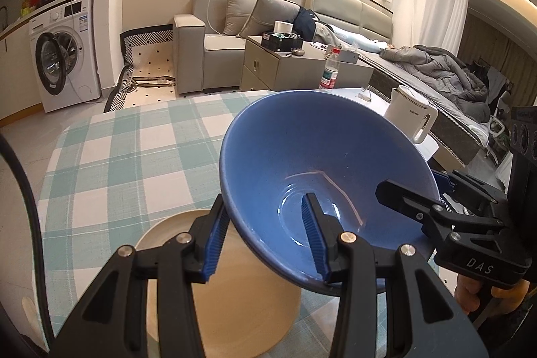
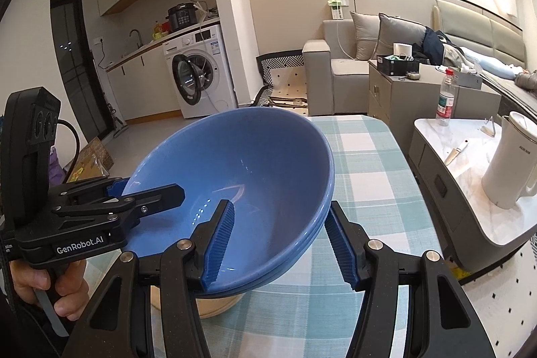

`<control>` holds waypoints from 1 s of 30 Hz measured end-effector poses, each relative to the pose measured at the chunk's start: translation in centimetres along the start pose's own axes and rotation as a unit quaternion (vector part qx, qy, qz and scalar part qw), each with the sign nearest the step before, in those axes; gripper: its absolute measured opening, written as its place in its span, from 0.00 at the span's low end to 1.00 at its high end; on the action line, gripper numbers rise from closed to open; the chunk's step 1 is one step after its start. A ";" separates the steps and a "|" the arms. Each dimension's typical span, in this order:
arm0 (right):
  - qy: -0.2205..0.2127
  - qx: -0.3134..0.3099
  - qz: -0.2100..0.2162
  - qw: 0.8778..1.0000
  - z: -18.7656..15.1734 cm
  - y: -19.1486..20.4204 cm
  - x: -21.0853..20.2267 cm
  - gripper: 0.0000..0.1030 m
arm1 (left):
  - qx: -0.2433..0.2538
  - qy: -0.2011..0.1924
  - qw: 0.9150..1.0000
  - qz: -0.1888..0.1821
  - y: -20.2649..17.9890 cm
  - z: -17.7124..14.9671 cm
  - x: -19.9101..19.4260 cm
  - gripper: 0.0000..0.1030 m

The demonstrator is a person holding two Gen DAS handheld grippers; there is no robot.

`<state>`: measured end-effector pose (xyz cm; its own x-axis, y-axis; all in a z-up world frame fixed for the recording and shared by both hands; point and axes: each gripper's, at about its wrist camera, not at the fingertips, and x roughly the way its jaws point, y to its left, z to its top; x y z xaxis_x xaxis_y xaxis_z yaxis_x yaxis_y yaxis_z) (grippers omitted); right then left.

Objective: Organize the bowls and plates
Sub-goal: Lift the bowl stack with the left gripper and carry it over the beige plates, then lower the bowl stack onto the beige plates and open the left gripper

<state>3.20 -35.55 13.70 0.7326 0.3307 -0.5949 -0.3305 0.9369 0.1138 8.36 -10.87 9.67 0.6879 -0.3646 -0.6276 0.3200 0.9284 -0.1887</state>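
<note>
Both tongs, left (image 1: pixel 265 237) and right (image 2: pixel 285 240), each grip the rim of the blue bowls (image 2: pixel 255 170), above the beige plate (image 1: pixel 235 291).

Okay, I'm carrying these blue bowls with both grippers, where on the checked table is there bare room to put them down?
The checked tablecloth is bare from beyond the beige plate to its far edge, and along its left side. In the right wrist view the strip towards the white side table is bare too. The near end is crowded: the plate lies under the blue bowls, gripped by the left gripper and right gripper.
</note>
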 end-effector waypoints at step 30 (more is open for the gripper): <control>0.051 -0.033 0.047 0.997 -0.5 6.7 7.2 0.56 | -0.056 -0.002 0.997 0.045 7.6 -2.7 -1.2 0.42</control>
<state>6.00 -26.95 9.78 0.6333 0.4011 -0.6619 -0.4369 0.8912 0.1221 8.18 -3.14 6.97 0.7132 -0.2787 -0.6431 0.1811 0.9597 -0.2151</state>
